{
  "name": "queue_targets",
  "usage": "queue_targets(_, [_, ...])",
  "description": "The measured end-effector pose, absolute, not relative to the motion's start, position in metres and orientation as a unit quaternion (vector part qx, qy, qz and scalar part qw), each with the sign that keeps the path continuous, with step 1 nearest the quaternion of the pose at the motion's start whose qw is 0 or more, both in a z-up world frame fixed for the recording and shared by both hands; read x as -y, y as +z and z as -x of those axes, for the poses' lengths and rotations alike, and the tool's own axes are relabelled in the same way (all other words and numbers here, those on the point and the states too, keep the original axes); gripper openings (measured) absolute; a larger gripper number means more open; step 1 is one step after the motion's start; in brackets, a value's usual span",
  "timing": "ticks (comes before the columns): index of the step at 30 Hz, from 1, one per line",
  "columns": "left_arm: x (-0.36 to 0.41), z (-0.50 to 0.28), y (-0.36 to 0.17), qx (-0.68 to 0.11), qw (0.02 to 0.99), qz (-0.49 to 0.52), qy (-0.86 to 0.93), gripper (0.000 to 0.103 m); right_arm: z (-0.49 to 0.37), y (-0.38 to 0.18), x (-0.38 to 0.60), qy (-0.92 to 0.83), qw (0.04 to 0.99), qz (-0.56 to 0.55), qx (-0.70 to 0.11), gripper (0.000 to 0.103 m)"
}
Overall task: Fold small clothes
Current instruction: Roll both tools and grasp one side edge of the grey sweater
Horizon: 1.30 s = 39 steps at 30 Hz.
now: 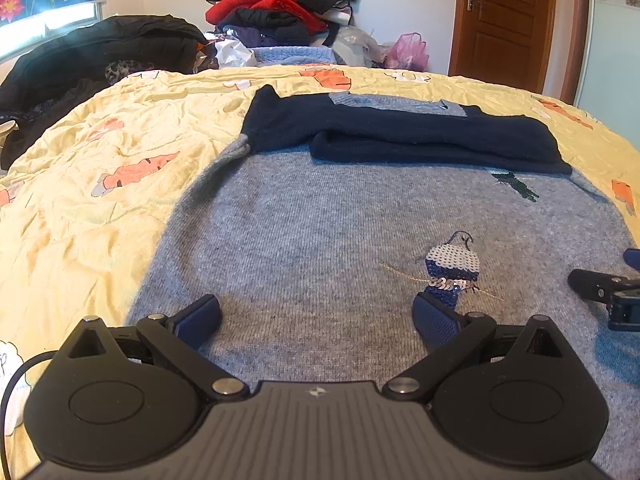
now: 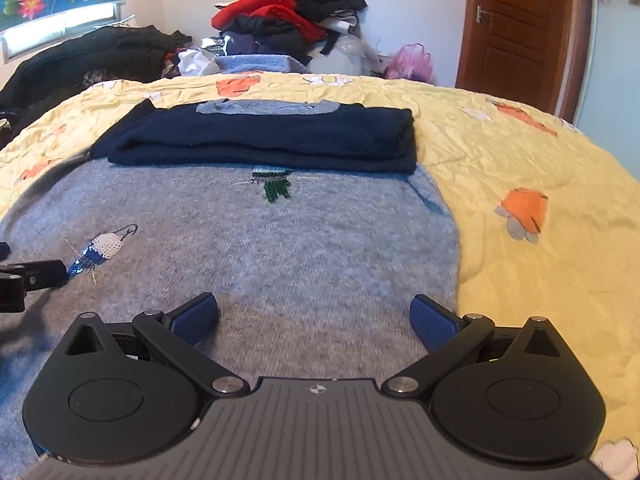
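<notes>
1. The grey sweater (image 1: 320, 232) lies flat on the bed, spread over the middle of the yellow bedspread (image 1: 100, 152), with its hem toward the near edge of the bed.
2. Its two dark navy sleeves (image 2: 260, 140) are folded across the chest part, one on top of the other, and they make a dark band toward the far edge of the bed.
3. A pale blue collar (image 2: 268, 107) shows just behind the sleeves.
4. On the grey front there is a sequin figure in white and blue (image 1: 452, 272), and a smaller green embroidered figure (image 2: 274, 184) sits just below the folded sleeves.
5. The left tongs (image 1: 316, 320) are wide apart and hold nothing; their blue pads (image 1: 200, 320) are over the lower part of the sweater, near the sequin figure.
6. The right tongs (image 2: 316, 318) are also wide apart and empty, over the lower right part of the sweater, close to its side edge.
7. Each tongs show at the edge of the other camera's view, so they are side by side.
8. Behind the far edge of the bed stands a pile of clothes (image 2: 288, 12) in red, black and purple, with a pink plastic bag (image 2: 412, 62) beside it.
9. Dark clothes (image 1: 92, 52) lie at the far left corner, and a brown wooden door (image 1: 504, 20) stands at the far right.
</notes>
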State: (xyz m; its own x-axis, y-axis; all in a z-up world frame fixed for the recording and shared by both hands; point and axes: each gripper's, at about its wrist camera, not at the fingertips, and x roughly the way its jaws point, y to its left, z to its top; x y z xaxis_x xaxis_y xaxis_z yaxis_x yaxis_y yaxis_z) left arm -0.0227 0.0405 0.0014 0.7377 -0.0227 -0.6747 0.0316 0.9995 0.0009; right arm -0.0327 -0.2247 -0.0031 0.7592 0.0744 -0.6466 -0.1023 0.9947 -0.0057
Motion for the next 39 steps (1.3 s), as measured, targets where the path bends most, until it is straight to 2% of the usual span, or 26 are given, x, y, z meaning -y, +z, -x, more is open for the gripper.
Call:
queue_targets(9, [-0.046, 0.049, 0.012, -0.374, 0.927, 0.004, -0.014, 0.103, 0.065, 0.005, 0.227, 0.060, 0.935, 0.002, -0.351, 0.103])
queue_targets(13, [-0.042, 0.077, 0.004, -0.365, 0.930, -0.026, -0.031, 0.103, 0.098, 0.001, 0.224, 0.074, 0.936, 0.038, -0.342, 0.103])
queue_targets(20, [-0.040, 0.077, 0.007, -0.370, 0.928, -0.029, -0.032, 0.103, 0.093, 0.002, 0.225, 0.080, 0.932, 0.034, -0.351, 0.103])
queue_targets(23, [-0.049, 0.096, 0.017, -0.366, 0.929, -0.045, -0.035, 0.103, 0.106, 0.014, 0.239, 0.108, 0.924, 0.004, -0.366, 0.102])
queue_targets(26, [-0.078, 0.126, 0.024, -0.356, 0.933, -0.032, -0.040, 0.103, 0.133, 0.026, 0.278, 0.157, 0.908, -0.077, -0.382, 0.102])
queue_targets(31, [-0.141, 0.156, 0.019, -0.402, 0.909, 0.105, -0.043, 0.103, 0.167, 0.027, 0.354, 0.171, 0.852, -0.246, -0.430, 0.097])
queue_targets(35, [-0.169, 0.171, 0.018, -0.397, 0.887, 0.219, -0.093, 0.103, 0.180, 0.022, 0.383, 0.166, 0.813, -0.321, -0.457, 0.092])
queue_targets(39, [-0.185, 0.167, 0.003, -0.424, 0.805, 0.365, -0.196, 0.103, 0.181, 0.013, 0.392, 0.190, 0.772, -0.378, -0.475, 0.090])
